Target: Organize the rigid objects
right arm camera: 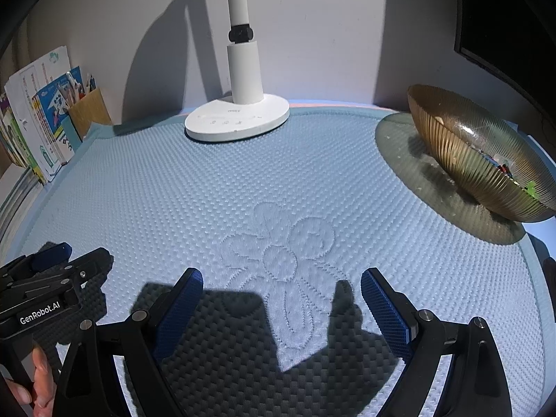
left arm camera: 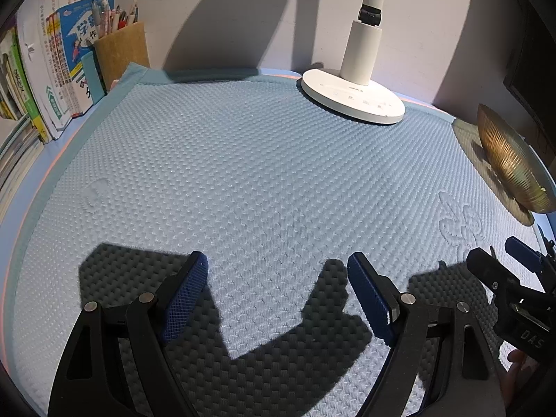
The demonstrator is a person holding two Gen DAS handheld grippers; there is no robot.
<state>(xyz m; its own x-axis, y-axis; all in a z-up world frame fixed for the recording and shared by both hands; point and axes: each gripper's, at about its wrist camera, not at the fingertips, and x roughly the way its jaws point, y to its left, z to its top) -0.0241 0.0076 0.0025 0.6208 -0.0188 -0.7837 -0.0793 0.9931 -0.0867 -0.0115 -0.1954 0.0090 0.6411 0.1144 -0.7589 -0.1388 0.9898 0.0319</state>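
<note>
My left gripper (left arm camera: 278,264) is open and empty, low over the blue quilted mat (left arm camera: 243,173). My right gripper (right arm camera: 281,278) is open and empty over a stitched flower on the same mat (right arm camera: 243,180). Each gripper shows in the other's view: the right one at the right edge (left arm camera: 514,271), the left one at the lower left (right arm camera: 55,271). A ribbed amber glass bowl (right arm camera: 479,153) sits at the far right on a round glass mat (right arm camera: 399,146), with small coloured items inside, partly hidden. It also shows in the left wrist view (left arm camera: 510,163).
A white desk lamp base (left arm camera: 351,95) stands at the back of the mat, also in the right view (right arm camera: 236,118). A brown pen holder (left arm camera: 121,52) with pens and a row of books (left arm camera: 52,69) stand at the back left against the wall.
</note>
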